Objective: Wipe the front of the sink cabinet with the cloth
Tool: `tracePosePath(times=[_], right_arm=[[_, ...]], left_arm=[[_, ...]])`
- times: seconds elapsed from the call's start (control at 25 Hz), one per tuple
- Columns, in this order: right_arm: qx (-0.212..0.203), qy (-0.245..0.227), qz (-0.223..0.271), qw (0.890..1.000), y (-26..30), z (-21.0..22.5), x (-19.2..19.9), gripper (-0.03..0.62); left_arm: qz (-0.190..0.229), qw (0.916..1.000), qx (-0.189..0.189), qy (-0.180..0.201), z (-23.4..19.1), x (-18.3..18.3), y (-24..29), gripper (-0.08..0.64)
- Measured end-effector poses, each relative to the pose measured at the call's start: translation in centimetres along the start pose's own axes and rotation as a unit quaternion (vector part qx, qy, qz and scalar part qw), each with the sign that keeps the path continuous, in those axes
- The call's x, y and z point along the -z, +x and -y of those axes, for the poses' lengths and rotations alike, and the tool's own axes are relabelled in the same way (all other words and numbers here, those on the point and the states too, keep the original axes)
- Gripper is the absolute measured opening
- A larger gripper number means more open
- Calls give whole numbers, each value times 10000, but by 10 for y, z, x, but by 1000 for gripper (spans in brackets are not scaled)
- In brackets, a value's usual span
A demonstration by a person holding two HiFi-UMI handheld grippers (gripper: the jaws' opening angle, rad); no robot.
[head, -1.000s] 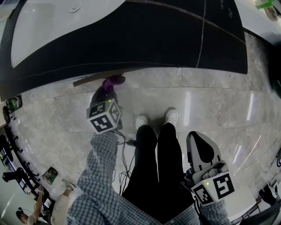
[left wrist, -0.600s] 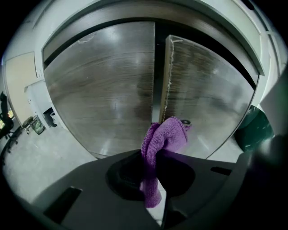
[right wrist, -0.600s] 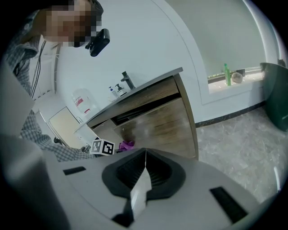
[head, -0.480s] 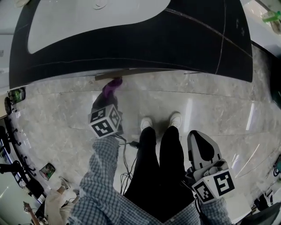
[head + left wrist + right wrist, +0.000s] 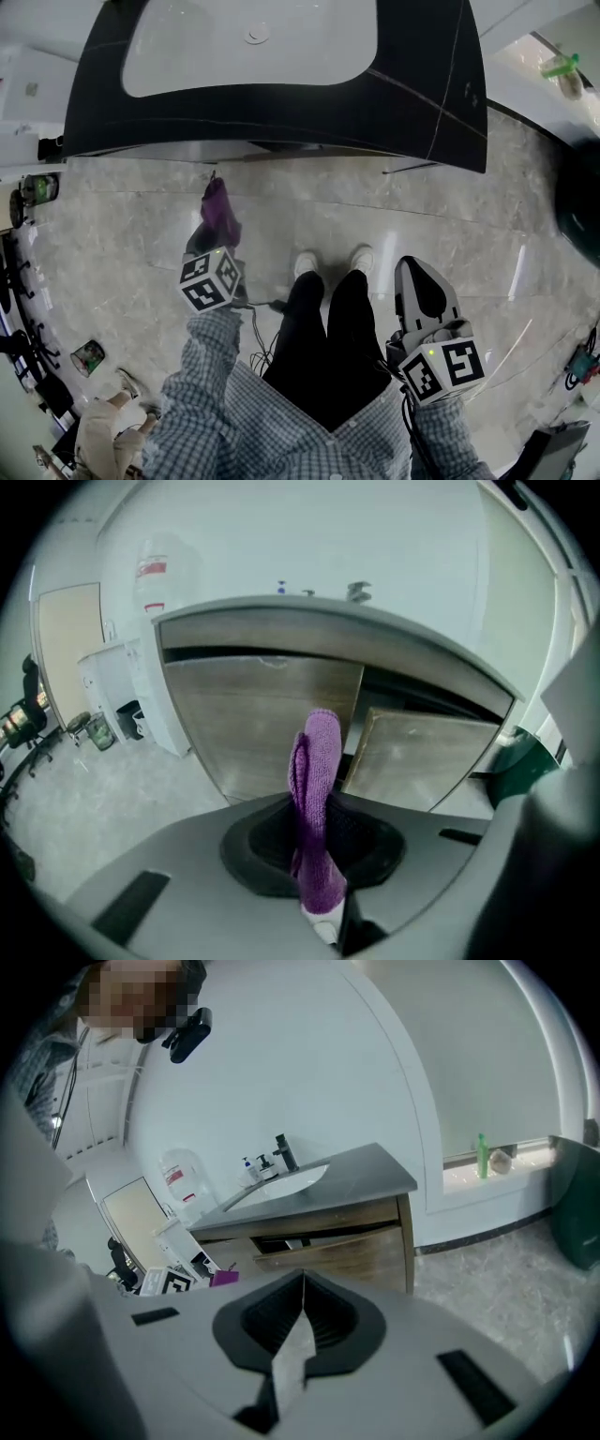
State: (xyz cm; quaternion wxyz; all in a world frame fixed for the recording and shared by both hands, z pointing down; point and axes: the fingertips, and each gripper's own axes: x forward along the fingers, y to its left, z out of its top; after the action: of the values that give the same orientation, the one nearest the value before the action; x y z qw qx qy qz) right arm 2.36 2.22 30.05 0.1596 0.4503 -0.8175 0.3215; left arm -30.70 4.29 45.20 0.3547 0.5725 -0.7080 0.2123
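Cloth [image 5: 217,204], purple, knitted-looking, pinched in the closed fingers of the left gripper [image 5: 216,230]; a folded length stands up past the fingertips, in the left gripper view too [image 5: 317,780]. Left gripper held low and forward over the grey stone floor [image 5: 131,244], in front of the left half of the sink cabinet [image 5: 253,724]. In the head view a strip of floor shows between the cloth and the front edge of the cabinet's dark tabletop [image 5: 422,84], so the cloth appears clear of the cabinet front. Cabinet front is brown wood grain; the panel at right [image 5: 422,761] sits out of line with the left one, with a dark gap between them. White basin [image 5: 253,47] is set in the tabletop towards its left end, with a faucet [image 5: 284,1152] at its rear edge. Right gripper [image 5: 419,281] hangs low at the person's right side, well apart from the cabinet; its fingers are pressed together with nothing between them [image 5: 302,1316]. Person stands facing the cabinet in black trousers, white shoes [image 5: 302,262], checked sleeves. Green bottle [image 5: 562,66] stands on the pale ledge off the tabletop's right end.
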Motion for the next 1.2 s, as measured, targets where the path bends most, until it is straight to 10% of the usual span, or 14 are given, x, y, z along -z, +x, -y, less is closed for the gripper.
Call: tracePosePath(times=[0.6, 1.2], right_arm=[[250, -374, 615, 9971, -83, -81, -56, 17], [152, -656, 799, 9945, -149, -108, -30, 17]], left_arm=[[1010, 9788, 1784, -38, 58, -94, -173, 54], [1106, 9700, 2160, -116, 72, -45, -290, 54]])
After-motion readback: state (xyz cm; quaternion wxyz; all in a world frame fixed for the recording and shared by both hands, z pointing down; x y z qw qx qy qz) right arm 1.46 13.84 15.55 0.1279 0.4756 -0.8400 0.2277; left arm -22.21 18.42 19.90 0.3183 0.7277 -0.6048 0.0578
